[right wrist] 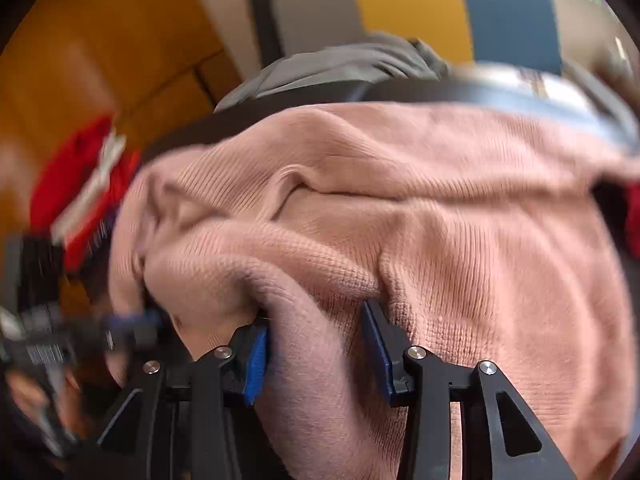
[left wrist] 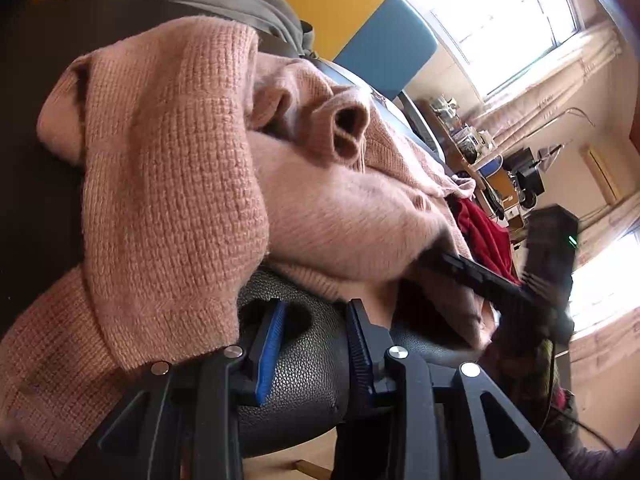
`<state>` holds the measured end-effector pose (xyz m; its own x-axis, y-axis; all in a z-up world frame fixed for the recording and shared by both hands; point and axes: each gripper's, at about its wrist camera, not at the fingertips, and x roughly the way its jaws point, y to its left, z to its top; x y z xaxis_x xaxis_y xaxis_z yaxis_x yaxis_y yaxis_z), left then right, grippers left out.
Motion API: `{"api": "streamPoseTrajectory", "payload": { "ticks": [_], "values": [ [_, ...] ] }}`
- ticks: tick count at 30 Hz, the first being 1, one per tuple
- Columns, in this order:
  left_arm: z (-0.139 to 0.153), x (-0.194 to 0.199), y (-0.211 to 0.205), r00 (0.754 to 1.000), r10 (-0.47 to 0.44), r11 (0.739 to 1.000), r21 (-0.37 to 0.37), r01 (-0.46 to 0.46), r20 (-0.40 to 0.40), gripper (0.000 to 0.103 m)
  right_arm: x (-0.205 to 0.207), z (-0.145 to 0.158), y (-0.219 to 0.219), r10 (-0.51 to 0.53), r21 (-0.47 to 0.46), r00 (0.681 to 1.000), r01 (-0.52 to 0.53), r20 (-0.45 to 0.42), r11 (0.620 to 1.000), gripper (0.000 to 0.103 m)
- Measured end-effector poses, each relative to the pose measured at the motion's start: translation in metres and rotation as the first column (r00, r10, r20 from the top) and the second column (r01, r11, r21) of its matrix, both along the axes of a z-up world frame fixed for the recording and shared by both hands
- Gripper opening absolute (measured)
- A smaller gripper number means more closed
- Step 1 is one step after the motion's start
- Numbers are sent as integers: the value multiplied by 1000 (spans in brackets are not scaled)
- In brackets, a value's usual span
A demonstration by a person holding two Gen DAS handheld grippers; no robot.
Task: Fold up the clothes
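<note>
A pink knitted sweater [left wrist: 172, 168] lies bunched on a black leather seat [left wrist: 308, 376], one cuff [left wrist: 346, 128] pointing up. My left gripper [left wrist: 316, 340] is open at the sweater's near edge, with only bare leather between its blue pads. In the right wrist view the sweater [right wrist: 460, 220] fills the frame. My right gripper [right wrist: 316, 356] stands open, wide, with a thick fold of knit lying between its fingers and touching both pads. The right gripper [left wrist: 480, 276] also shows in the left view, a finger reaching under the sweater's hem. The left gripper [right wrist: 124, 326] appears blurred.
A red garment [left wrist: 484, 236] lies beyond the sweater, and shows blurred in the right wrist view as the red garment [right wrist: 80, 168]. A grey garment [right wrist: 340, 64] rests behind it. Yellow and blue panels [left wrist: 360, 20] and a cluttered desk [left wrist: 472, 144] stand further off.
</note>
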<state>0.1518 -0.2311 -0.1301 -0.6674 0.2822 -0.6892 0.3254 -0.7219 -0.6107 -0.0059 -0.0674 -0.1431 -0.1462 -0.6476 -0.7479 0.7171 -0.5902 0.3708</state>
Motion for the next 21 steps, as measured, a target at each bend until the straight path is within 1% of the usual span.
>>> {"api": "streamPoseTrajectory", "payload": {
  "ticks": [2, 4, 9, 10, 11, 12, 13, 14, 16, 19, 20, 21],
  "values": [
    [0, -8, -2, 1000, 18, 1000, 7, -18, -1, 36, -14, -4, 3, -10, -70, 994, 17, 104, 997, 45],
    [-1, -17, -4, 999, 42, 999, 14, -42, -3, 39, -25, -9, 8, -9, -118, 982, 32, 186, 992, 45],
    [-1, -40, -9, 995, 102, 994, 31, -102, -9, 40, -36, -17, 18, -10, -174, 955, 65, 296, 983, 44],
    [-1, -44, -8, 994, 108, 994, 18, -108, -6, 39, -38, -19, 19, -12, -184, 948, 74, 318, 980, 44],
    [1, -47, -5, 994, 106, 994, -17, -106, 5, 36, -40, -20, 21, -13, -194, 941, 83, 339, 977, 43],
    [3, -50, -3, 994, 105, 993, -58, -104, 18, 28, -43, -22, 22, -13, -204, 933, 93, 361, 975, 43],
    [4, -50, -2, 994, 107, 991, -79, -105, 22, 24, -45, -23, 25, -16, -211, 927, 102, 375, 972, 43],
    [4, -48, -2, 994, 107, 992, -76, -105, 17, 20, -48, -24, 27, -19, -218, 921, 112, 390, 969, 42],
    [1, -40, -6, 995, 95, 995, -40, -95, -3, 21, -53, -27, 31, -24, -232, 908, 132, 419, 964, 39],
    [-4, -29, -12, 995, 99, 995, -9, -99, -12, 23, -54, -29, 35, -18, -240, 898, 137, 439, 961, 39],
    [-4, -30, -14, 995, 104, 995, 16, -103, -9, 28, -52, -28, 36, -16, -239, 902, 131, 431, 962, 39],
    [-4, -32, -15, 994, 111, 993, 32, -111, -1, 30, -50, -27, 37, -14, -237, 906, 125, 423, 963, 39]
  ]
}}
